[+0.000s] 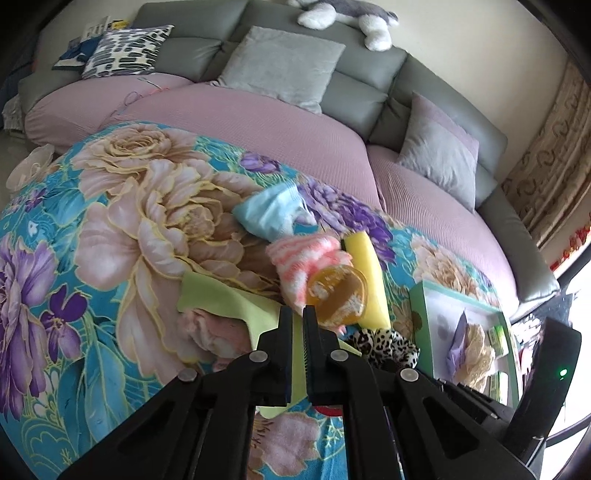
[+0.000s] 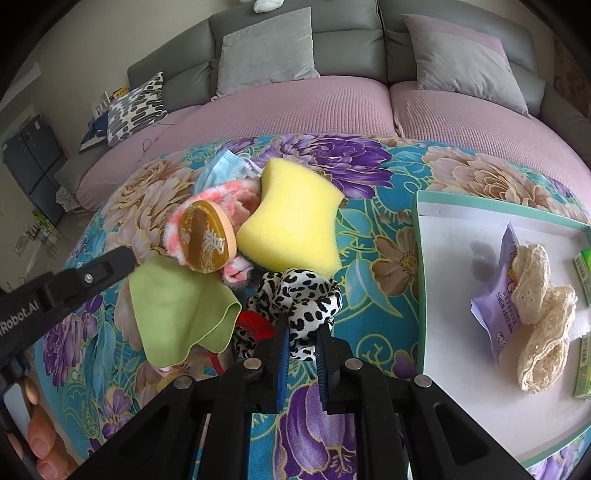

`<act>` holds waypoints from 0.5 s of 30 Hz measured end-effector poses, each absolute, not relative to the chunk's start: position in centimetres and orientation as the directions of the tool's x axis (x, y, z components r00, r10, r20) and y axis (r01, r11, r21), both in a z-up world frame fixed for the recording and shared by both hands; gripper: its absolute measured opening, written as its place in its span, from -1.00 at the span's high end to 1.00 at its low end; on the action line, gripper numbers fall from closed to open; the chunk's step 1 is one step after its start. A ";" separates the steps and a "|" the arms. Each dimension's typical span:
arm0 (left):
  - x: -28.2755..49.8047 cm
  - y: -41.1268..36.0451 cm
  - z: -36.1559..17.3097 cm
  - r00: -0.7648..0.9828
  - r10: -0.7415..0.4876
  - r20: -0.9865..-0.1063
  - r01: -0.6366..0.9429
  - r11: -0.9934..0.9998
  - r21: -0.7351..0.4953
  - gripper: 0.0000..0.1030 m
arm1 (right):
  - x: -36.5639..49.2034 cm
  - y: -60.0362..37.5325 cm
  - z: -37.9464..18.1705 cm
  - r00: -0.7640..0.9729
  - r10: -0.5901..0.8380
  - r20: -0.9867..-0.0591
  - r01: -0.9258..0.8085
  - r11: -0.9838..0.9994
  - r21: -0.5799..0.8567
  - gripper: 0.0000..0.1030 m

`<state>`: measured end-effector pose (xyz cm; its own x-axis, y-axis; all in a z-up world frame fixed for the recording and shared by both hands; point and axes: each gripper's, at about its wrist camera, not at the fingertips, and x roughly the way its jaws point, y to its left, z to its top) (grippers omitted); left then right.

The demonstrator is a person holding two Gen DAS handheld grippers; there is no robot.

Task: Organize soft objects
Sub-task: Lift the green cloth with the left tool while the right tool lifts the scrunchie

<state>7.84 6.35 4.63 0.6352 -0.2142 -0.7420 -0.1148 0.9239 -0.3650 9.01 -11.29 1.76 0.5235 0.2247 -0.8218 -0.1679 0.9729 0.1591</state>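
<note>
Leopard-print satin scrunchie [image 2: 299, 295] pinched by right tongs [image 2: 301, 332]; left tongs [image 1: 297, 314] clamp limp green cloth [image 1: 229, 295].

Home living room: grey sofa [image 1: 369, 74], cushions [image 1: 280, 70], plush toy [image 1: 347, 18].

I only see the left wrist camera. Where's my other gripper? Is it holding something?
Observer: Yes. The right gripper is shut on the leopard-print cloth, just in front of the yellow sponge.
Operator: What's that little red bit near the leopard one?
Observer: A red thing pokes out between the leopard-print cloth and the green cloth. Most of it is hidden, so I cannot tell what it is.
Operator: Does the other camera see my left gripper?
Observer: Yes. The left gripper comes in from the left side, with its tip at the green cloth's top edge.
</note>
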 end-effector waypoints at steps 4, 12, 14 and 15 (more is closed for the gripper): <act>8.3 5.2 3.7 0.594 -0.222 -0.773 -0.097 0.934 -0.343 0.74 | 9.1 -11.8 1.8 0.521 0.225 -0.823 -0.156 0.974 0.167 0.74; 8.9 2.0 2.1 0.533 -0.202 -0.822 -0.019 0.968 -0.251 0.02 | 9.2 -13.1 1.8 0.517 0.226 -0.825 -0.125 0.974 0.189 0.74; 9.0 1.3 1.7 0.520 -0.189 -0.833 -0.004 0.975 -0.224 -0.01 | 9.2 -13.2 1.7 0.512 0.227 -0.828 -0.120 0.974 0.192 0.74; 9.1 1.1 1.5 0.512 -0.180 -0.840 -0.001 0.978 -0.210 -0.03 | 9.2 -13.3 1.6 0.509 0.227 -0.830 -0.118 0.974 0.194 0.74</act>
<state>9.09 1.06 1.53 0.5120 -0.1797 -0.8399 -0.0012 0.9777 -0.2099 9.23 -13.28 1.57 0.5094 0.2274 -0.8299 -0.1183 0.9738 0.1942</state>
